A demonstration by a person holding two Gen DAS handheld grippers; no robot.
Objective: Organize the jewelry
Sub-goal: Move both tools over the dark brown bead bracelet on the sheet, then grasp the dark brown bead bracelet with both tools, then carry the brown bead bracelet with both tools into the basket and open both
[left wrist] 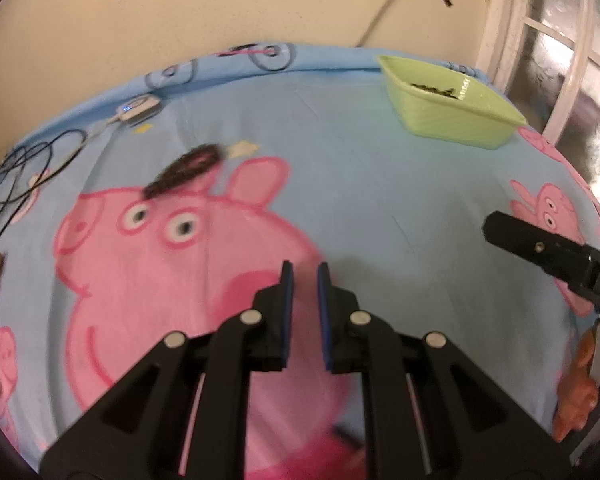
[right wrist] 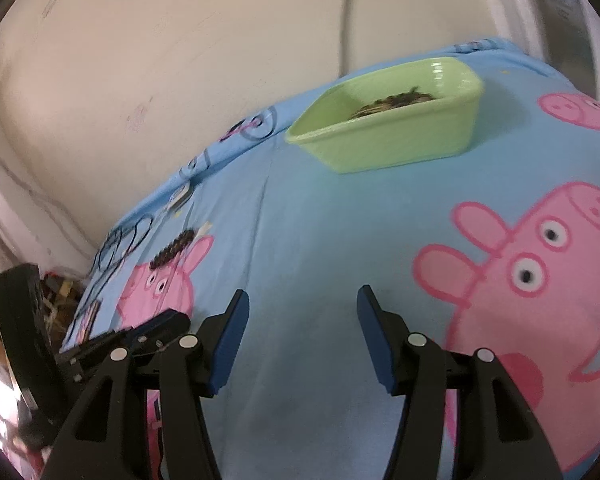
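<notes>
One loose piece left out: dark brown beaded bracelet (left wrist: 185, 171), flat on the blue cartoon-pig bedsheet (left wrist: 380, 208), over the printed pig's ear. From left gripper (left wrist: 305, 280), at roughly 11 o'clock, well apart, nothing between. Long axis diagonal, low end toward 8 o'clock, high end toward 2 o'clock in the left wrist view. Left gripper nearly closed, only a narrow slit between blue pads, nothing held. In the right wrist view, same bracelet (right wrist: 171, 254) far off at 10 o'clock, small, well apart from right gripper (right wrist: 303, 300). Right gripper spread wide, empty, hovering over bare sheet. Light green rectangular plastic tray (right wrist: 384, 148) at 12 to 1 o'clock from right gripper, near far edge of bed, dark jewellery (right wrist: 396, 102) already piled inside; exact pieces too blurred to tell. Same tray (left wrist: 452, 124) at 1 o'clock from left gripper, well apart from bracelet. Judgement: left arm clearly nearer to bracelet, so likely the picking arm; needs pads widened first, then closing across the short width of the strand rather than along it. Thin black coiled cord (left wrist: 24, 172) at the left edge of the bed, just beyond bracelet, worth avoiding.
</notes>
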